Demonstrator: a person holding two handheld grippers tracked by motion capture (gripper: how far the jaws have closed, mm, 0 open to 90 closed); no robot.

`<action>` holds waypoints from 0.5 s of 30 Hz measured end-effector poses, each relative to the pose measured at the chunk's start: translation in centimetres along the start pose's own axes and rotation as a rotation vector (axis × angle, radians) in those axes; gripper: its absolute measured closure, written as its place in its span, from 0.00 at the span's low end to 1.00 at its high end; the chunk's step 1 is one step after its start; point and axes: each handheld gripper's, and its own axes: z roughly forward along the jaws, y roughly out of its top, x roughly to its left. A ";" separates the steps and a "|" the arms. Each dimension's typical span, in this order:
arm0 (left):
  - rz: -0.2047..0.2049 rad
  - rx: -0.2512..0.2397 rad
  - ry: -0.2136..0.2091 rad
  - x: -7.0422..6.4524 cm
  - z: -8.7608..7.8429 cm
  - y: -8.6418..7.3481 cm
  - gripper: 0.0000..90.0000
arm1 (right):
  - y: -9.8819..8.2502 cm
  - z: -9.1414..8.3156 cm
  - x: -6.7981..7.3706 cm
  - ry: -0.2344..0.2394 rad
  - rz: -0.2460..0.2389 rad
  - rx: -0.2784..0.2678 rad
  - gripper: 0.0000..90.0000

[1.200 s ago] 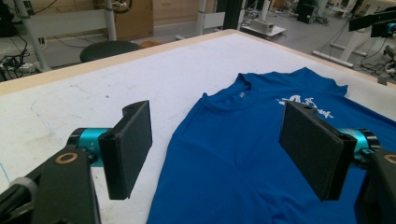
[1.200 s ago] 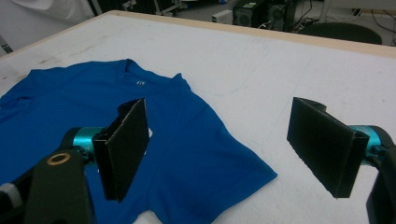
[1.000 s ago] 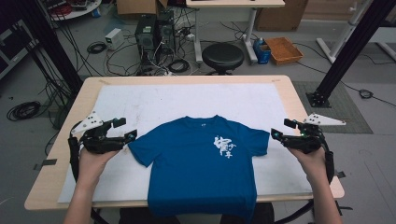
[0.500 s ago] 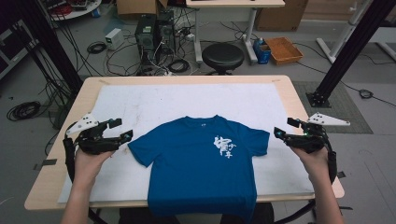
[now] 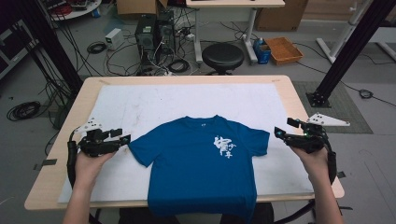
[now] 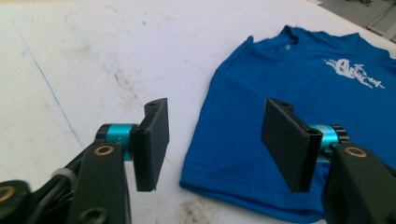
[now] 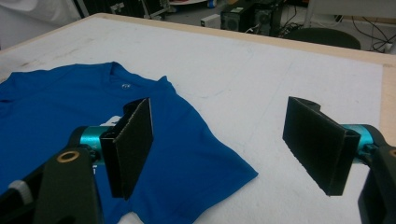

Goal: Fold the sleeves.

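A blue T-shirt (image 5: 201, 163) with a white chest print lies flat, front up, on the white mat (image 5: 187, 100); its hem hangs over the table's near edge. My left gripper (image 5: 120, 138) is low by the shirt's left sleeve. In the left gripper view its jaws (image 6: 217, 140) have just been closing but stand apart, with the sleeve hem (image 6: 243, 182) beyond them and nothing pinched. My right gripper (image 5: 280, 130) hovers open at the right sleeve. In the right gripper view the sleeve tip (image 7: 233, 175) lies below the wide gap between its jaws (image 7: 226, 147).
The wooden table's rim (image 5: 299, 107) frames the mat. Behind the table stand a black stool (image 5: 222, 55), computer towers (image 5: 149, 32), an orange crate (image 5: 283, 49) and floor cables. A black frame post (image 5: 345, 51) rises at the right.
The left gripper has sunk a little toward the mat by the sleeve, and its jaws stand closer together than before. The right gripper has kept its place and stayed open.
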 end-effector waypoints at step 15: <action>-0.037 0.140 0.124 0.6 1.9 -1.3 0.56 | -0.1 0.1 0.1 -0.002 -0.009 0.003 0.28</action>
